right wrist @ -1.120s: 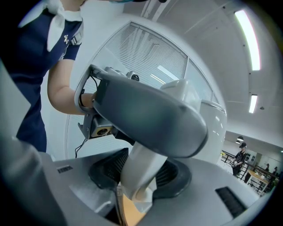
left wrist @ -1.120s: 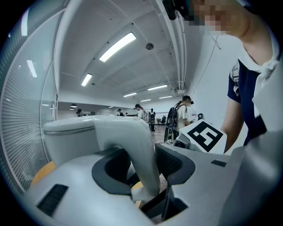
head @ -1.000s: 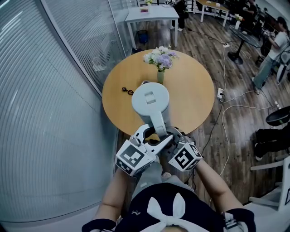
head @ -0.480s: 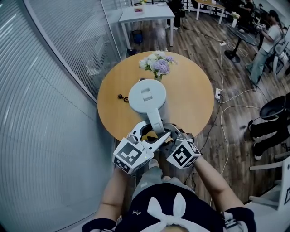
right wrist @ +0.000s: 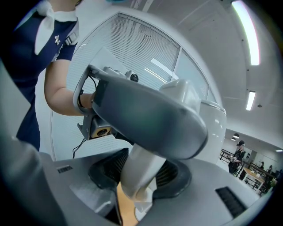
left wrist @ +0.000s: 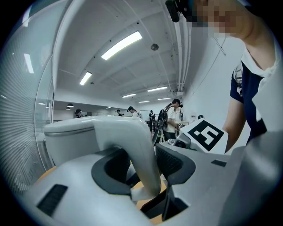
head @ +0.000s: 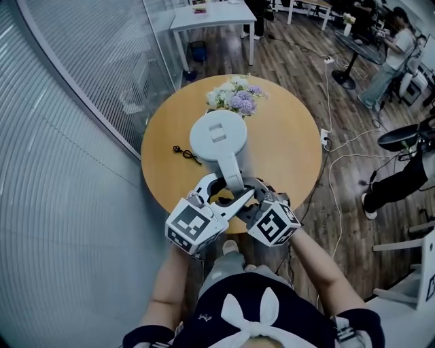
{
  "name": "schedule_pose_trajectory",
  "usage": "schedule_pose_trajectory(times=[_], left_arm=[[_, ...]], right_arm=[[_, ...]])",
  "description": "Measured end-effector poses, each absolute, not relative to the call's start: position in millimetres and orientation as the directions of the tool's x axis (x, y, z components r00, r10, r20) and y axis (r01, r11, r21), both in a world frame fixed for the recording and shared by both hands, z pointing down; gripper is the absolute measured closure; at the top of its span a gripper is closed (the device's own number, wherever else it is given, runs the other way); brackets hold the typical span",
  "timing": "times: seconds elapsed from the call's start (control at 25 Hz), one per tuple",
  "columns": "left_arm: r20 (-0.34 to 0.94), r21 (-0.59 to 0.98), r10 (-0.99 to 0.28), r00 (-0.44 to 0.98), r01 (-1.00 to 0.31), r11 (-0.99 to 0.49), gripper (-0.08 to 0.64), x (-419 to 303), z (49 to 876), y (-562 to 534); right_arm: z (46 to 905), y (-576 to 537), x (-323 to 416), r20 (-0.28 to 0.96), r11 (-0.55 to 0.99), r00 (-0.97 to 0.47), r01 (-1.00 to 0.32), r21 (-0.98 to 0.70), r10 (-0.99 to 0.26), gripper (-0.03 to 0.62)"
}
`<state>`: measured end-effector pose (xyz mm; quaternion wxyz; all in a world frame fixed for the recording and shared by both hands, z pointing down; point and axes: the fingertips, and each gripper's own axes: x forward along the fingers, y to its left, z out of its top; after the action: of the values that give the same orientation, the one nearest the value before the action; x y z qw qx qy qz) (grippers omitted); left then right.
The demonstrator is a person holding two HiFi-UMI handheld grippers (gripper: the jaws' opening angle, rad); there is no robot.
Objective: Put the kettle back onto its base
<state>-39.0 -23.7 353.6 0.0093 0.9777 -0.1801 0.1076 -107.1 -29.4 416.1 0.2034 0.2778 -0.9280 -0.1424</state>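
Kettle (head: 217,134): pale grey-white, with a round flat lid carrying a rectangular tab and a curved handle (head: 232,178) pointing toward the person. It is located over the near half of the table (head: 285,146), just in front of the flowers (head: 234,96); whether its underside rests on anything cannot be told. In the left gripper view the kettle (left wrist: 70,141) is seen side-on, smooth and unmarked, and the handle (left wrist: 132,145) is seen arching down between dark ribbed pads. Left gripper (head: 225,194): jaws closed onto the handle from the left side, as confirmed in its own view (left wrist: 143,172). Right gripper (head: 255,200): jaws likewise clamped on the lower part of the handle, as shown in its own view (right wrist: 137,176), so the handle is held from both sides. The two marker cubes are seen side by side at the near table edge. The table is round with a light wood top; a small dark cord (head: 185,152) is noted on it left of the kettle. Around it, a dark plank floor (head: 299,61) with cables (head: 333,170) trailing at the right is recorded. A curved glass wall (head: 75,122) with blinds is on the left, a white table (head: 204,17) is beyond, and a person (head: 391,51) is at the far right.
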Motion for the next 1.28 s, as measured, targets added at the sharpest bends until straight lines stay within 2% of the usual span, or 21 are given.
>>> schedule_pose_trajectory(times=[0.72, 1.28], left_arm=[[0.228, -0.001, -0.244, 0.943, -0.250, -0.968, 0.367, -40.0, 384.1, -41.8], [0.283, 0.039, -0.283, 0.916, -0.306, -0.951, 0.367, -23.4, 401.8, -93.1]], right_arm=[[447.5, -53.2, -105.1, 0.335, 0.771, -0.701, -0.508, 0.384, -0.629, 0.418], [464.3, -97.2, -88.9, 0.369, 0.830, -0.749, -0.443, 0.339, -0.551, 0.417]])
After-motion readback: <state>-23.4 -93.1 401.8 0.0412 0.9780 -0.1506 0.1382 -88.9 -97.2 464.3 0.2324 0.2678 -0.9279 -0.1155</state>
